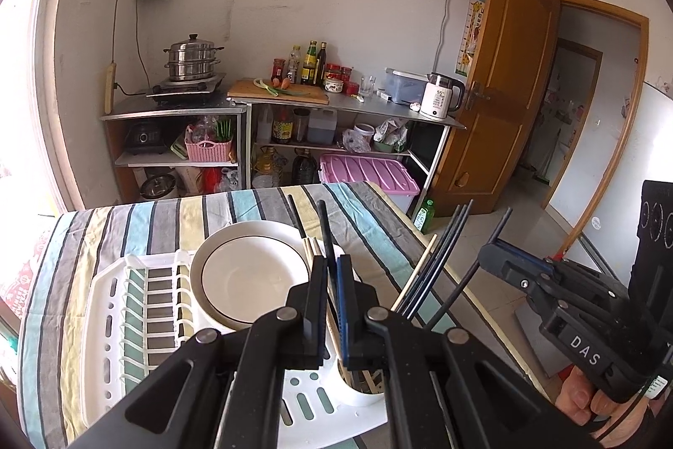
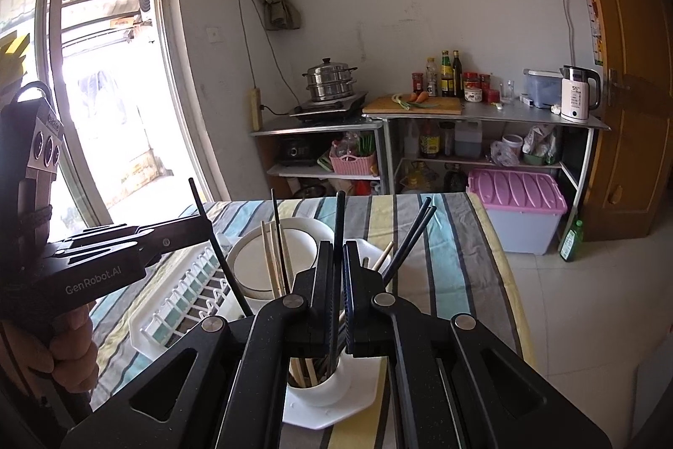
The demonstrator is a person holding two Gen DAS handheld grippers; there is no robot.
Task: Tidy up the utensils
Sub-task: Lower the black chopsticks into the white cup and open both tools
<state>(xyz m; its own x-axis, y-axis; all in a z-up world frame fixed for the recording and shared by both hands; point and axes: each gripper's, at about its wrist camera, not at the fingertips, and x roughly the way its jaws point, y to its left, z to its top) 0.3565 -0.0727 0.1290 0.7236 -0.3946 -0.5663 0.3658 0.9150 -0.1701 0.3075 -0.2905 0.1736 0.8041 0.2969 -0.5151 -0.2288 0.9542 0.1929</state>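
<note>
– Over the white cup point(image 1: 361, 394) at the near corner of the dish rack point(image 1: 105, 301): two sticks, one per hand. Left gripper point(image 1: 332, 264) clenched on a black chopstick point(image 1: 324, 226), right gripper point(image 2: 338, 251) clenched on a second black chopstick point(image 2: 340, 213), both pinched low on the shaft with the long end poking up.

– Heavy? Fragile?

– Neither, by the look of it. Light, stiff, thin. Probably smooth and a bit slippery, so likely to swivel between flat pads if knocked.

– Best place to hold, then?

– Near the middle or a little below, as now. Short enough a lower end to steer into the cup, no long lever to twist the grip.

– Room in the cup?

– Some, though crowded. Already full of other black chopsticks point(image 1: 441, 255) fanned out to one side and wooden chopsticks point(image 2: 269, 255) leaning toward the bowl point(image 1: 252, 272). Hard to tell the free gap from here.

– Any worry?

– Possibly catching a tip on the rim or on a leaning stick, and tipping a light cup. Safer to come down steep, one hand at a time, and let go only with the tip well inside.

– And the bowl?

– Upright in the rack just beside the cup, on the striped tablecloth point(image 1: 126, 221) side. Worth keeping clear of.
</note>
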